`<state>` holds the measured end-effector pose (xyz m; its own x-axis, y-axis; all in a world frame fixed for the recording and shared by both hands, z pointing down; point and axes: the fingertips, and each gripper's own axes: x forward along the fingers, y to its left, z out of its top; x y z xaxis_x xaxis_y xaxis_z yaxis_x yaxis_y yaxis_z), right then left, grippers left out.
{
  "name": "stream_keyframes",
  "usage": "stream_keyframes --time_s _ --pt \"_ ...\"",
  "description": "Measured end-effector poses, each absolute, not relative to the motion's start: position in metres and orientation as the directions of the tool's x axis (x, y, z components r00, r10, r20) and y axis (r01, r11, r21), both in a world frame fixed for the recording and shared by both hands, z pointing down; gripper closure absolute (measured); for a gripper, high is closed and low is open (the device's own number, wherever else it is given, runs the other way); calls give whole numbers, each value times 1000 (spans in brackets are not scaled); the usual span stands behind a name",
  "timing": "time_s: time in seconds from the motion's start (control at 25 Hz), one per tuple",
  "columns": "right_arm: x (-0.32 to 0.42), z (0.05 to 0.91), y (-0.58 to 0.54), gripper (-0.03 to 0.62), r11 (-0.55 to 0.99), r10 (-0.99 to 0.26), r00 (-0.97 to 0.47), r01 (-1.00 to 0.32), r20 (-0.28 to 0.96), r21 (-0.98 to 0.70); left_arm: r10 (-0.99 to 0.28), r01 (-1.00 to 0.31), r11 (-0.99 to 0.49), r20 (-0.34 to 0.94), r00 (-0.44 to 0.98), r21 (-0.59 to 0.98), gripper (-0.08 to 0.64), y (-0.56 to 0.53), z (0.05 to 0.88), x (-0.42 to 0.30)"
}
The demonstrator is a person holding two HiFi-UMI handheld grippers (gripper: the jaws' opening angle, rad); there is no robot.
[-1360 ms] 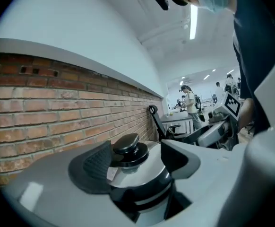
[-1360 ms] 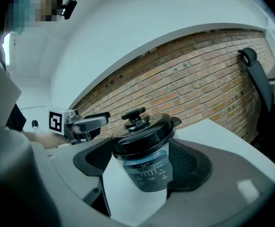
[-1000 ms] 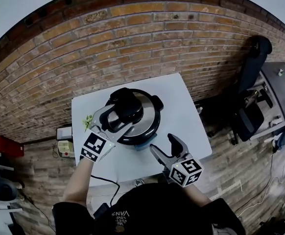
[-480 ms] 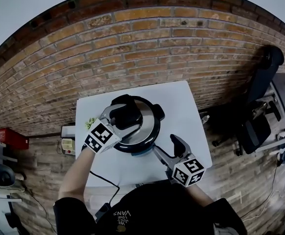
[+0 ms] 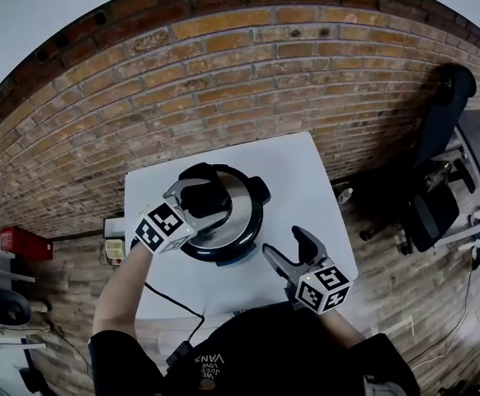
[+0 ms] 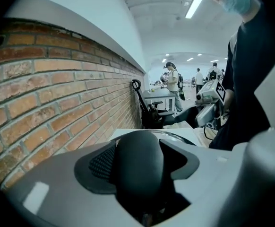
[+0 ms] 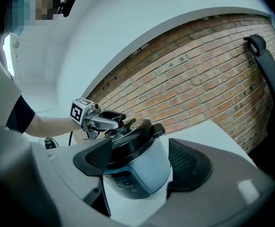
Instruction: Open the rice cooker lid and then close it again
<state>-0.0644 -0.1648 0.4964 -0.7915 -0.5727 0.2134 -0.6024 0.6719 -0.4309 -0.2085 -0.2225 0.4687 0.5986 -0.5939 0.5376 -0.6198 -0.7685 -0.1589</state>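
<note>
Currently noted: rice cooker (image 7: 137, 171) lidded, contents hidden. Left gripper (image 5: 200, 203) spread wide, jaws just closing in around black lid handle (image 6: 140, 164), not clamping. Right gripper (image 5: 283, 242) spread, holding nothing.

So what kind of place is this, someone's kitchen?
Probably not: it looks like a large office or lab hall. The rice cooker sits on a white table by a brick wall, with office chairs beside it and strip lights over people further back.

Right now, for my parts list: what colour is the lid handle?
Black. The lid handle shows best in the left gripper view.
</note>
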Motion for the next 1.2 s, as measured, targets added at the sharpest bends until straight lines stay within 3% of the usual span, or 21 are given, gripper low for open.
stream_keyframes --time_s 0.32,0.88,1.2 --pt "-60 498 -162 227 651 -598 -770 -629 223 -426 -533 -539 -826 536 655 -163 273 -218 467 -208" --pt "-34 500 -155 227 537 -713 -655 -740 251 -405 -208 -140 -976 542 814 -165 276 -202 463 -197" --pt "-33 503 -151 227 503 -740 -620 -767 260 -399 -197 -126 -978 535 822 -167 275 -203 465 -197"
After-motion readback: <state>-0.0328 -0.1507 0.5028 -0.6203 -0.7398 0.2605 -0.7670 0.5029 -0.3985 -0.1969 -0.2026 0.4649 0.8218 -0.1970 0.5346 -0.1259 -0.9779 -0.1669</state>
